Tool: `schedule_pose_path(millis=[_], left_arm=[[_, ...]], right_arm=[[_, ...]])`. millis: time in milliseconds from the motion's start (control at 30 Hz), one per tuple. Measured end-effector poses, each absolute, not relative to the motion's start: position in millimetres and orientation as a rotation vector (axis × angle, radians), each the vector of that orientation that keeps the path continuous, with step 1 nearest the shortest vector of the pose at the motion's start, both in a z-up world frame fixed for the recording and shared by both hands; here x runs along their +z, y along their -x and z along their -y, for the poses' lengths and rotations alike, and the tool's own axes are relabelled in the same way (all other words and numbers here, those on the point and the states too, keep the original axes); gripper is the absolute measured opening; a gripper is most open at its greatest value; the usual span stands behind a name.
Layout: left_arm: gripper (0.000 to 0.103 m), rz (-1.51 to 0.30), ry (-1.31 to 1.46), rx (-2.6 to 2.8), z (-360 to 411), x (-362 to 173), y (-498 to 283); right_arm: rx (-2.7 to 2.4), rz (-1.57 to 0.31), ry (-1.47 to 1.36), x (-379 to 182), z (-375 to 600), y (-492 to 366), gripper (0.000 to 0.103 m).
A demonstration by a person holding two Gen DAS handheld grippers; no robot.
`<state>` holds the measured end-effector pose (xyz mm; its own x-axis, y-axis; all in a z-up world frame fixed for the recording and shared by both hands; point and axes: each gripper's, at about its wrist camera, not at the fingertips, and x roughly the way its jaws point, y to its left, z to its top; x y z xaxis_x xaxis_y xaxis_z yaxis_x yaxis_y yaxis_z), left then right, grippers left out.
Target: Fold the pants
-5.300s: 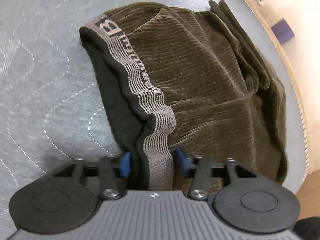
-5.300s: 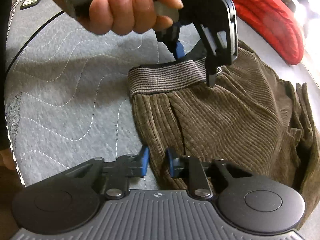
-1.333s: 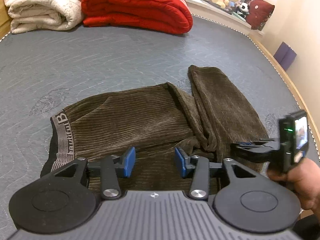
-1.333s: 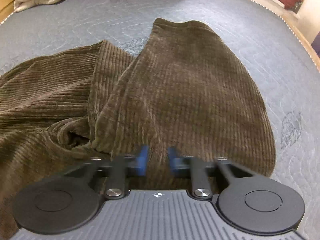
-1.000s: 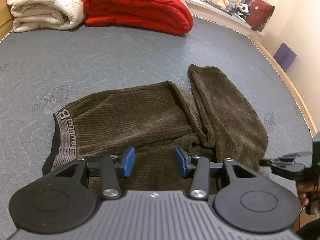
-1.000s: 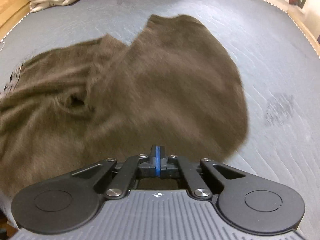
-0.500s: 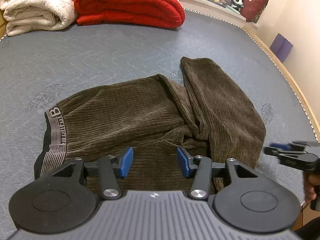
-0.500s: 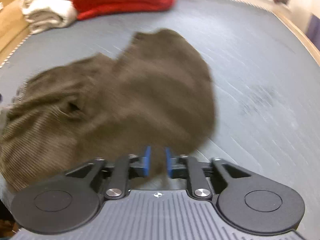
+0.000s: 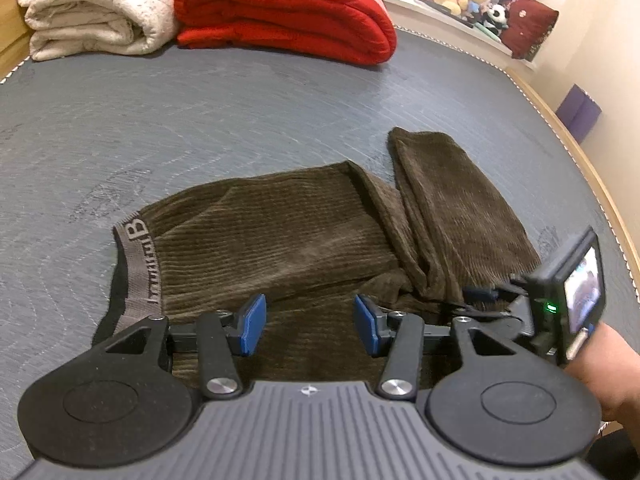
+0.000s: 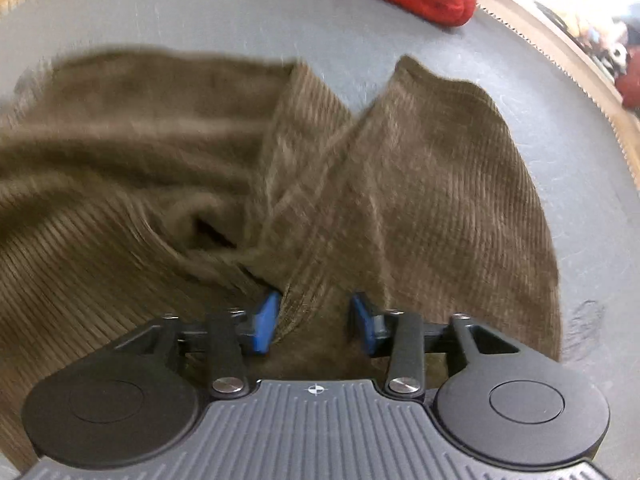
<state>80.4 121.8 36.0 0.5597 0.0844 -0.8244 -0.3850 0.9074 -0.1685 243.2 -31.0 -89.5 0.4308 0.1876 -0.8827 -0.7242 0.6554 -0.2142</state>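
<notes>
Left tool: the left tool (image 9: 308, 320) sits at lower centre of its view, blue pads well apart over the near edge of the brown corduroy pants (image 9: 304, 240), gripping nothing.
Right tool: the right tool (image 10: 314, 326) has just been closing; its pads stand partly apart with a raised fold of the pants (image 10: 360, 184) between them. Blur hides whether they press it.
Right hand: seen at the lower right of the left view, the hand (image 9: 608, 368) holds that tool at the leg's near corner.
Pants: spread across the middle of the grey quilted bed (image 9: 200, 112), grey lettered waistband (image 9: 138, 264) at left, one leg angled up to the right.
Open room: bare bed above and left of the pants.
Edges: piped bed edge (image 9: 580, 152) curves down the right; folded red blanket (image 9: 288, 12) and cream blanket (image 9: 92, 12) line the far edge.
</notes>
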Motion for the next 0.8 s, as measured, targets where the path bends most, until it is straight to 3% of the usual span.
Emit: schedule_pose_path(millis=[33, 133, 367, 533, 667, 800], left_arm=[[0.054, -0.939, 0.357, 0.289, -125.5, 36.8, -80.4], [0.054, -0.928, 0.379, 0.293, -131.5, 40.3, -80.6], [0.054, -0.919, 0.361, 0.246, -112.4, 44.5, -72.3], [0.054, -0.927, 0.318, 0.210, -90.0, 43.6, -67.2], [0.054, -0.939, 0.308, 0.205, -78.5, 39.9, -68.4], [0.057, -0.949, 0.295, 0.207, -73.1, 36.4, -74.6]], right_arm=[[0.629, -0.978, 0.633, -89.4, 36.4, -244.2, 0.013], [0.662, -0.977, 0.567, -75.2, 61.4, -244.9, 0.007], [0.684, -0.945, 0.414, -36.2, 202.2, -227.7, 0.006], [0.713, -1.087, 0.337, -52.5, 305.3, -195.0, 0.006], [0.794, -1.202, 0.315, -66.0, 338.1, -165.0, 0.010], [0.788, -1.110, 0.257, -45.9, 340.9, -165.2, 0.012]])
